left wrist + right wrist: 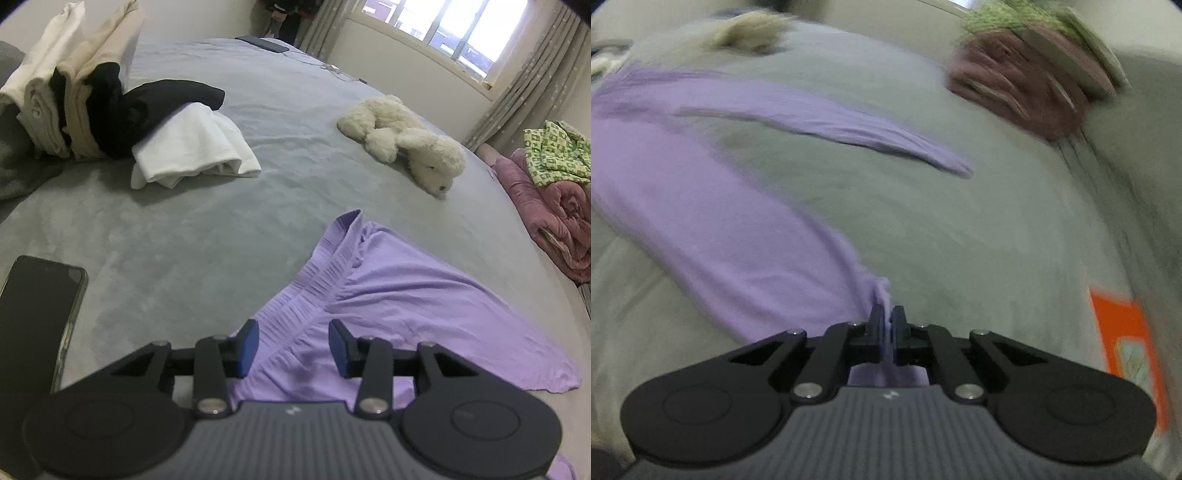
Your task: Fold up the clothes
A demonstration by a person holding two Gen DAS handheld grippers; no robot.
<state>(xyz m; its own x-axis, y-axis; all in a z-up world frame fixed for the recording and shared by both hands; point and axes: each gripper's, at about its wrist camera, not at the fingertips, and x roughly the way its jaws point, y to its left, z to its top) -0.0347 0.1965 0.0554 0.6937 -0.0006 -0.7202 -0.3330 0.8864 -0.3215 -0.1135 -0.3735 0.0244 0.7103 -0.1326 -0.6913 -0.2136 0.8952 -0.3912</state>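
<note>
Left wrist view: left gripper [293, 347] low over the grey bedspread [166, 258], jaws spread wide, blue pads [248, 345] showing, nothing between them. Directly beneath and ahead lies the purple garment [388, 295], spread on the bed with its ribbed elastic waistband [325, 273] running diagonally away from the gripper; the pads straddle the waistband's near end but whether they touch cloth cannot be told. Black phone [40, 306] flat on the bed at lower left. Far left, a leaning stack of folded clothes [66, 92] in white, beige and black, with a folded white piece [195, 147] and a black piece [173, 99] just beside it. White plush dog [406, 144] lying on the bed beyond the garment. Off the right edge of the bed, a rolled pink quilt [554, 214] with a green-patterned cloth [554, 155] on top. Window [443, 26] with curtains [528, 81] at the back. Right wrist view: heavily motion-blurred. Right gripper [886, 325] jaws drawn narrow, pinching a bunched edge of the purple garment [720, 221], cloth visible between the fingers. From the pinch the fabric stretches away up and left across the bed, a second strip of it reaching right. Orange object [1126, 350] at the right edge, too blurred to identify.
</note>
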